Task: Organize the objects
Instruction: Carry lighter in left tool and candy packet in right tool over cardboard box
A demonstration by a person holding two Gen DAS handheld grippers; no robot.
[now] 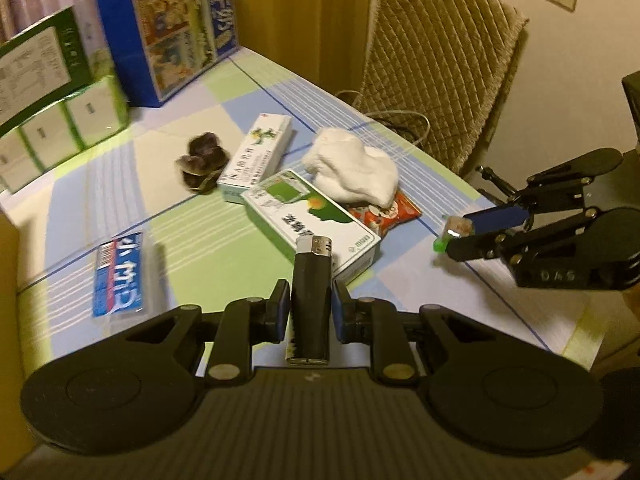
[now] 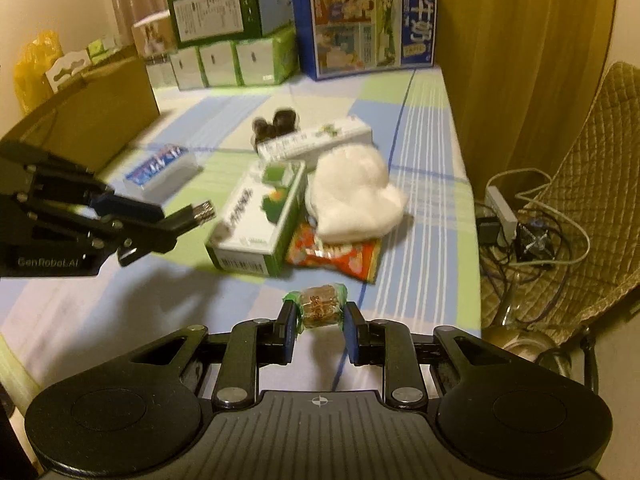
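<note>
My left gripper (image 1: 310, 290) is shut on a black lighter (image 1: 311, 276) that stands upright between the blue pads, metal cap up. In the right wrist view that left gripper (image 2: 168, 222) enters from the left, with the lighter (image 2: 202, 210) sticking out of it. My right gripper (image 2: 320, 312) is shut on a small candy (image 2: 320, 304) in a green-ended wrapper, held above the checked tablecloth (image 2: 424, 208). From the left wrist view, the right gripper (image 1: 460, 232) and its candy (image 1: 452, 230) hang near the table's right edge.
Mid-table lie a green-white box (image 1: 312, 216), a long white box (image 1: 256, 152), a white cloth (image 1: 352, 168) over a red snack packet (image 1: 388, 214), a dark lump (image 1: 202, 160) and a blue-white box (image 1: 118, 276). A cardboard box (image 2: 100, 120) stands left, cartons (image 2: 368, 20) behind, a padded chair (image 2: 580, 180) right.
</note>
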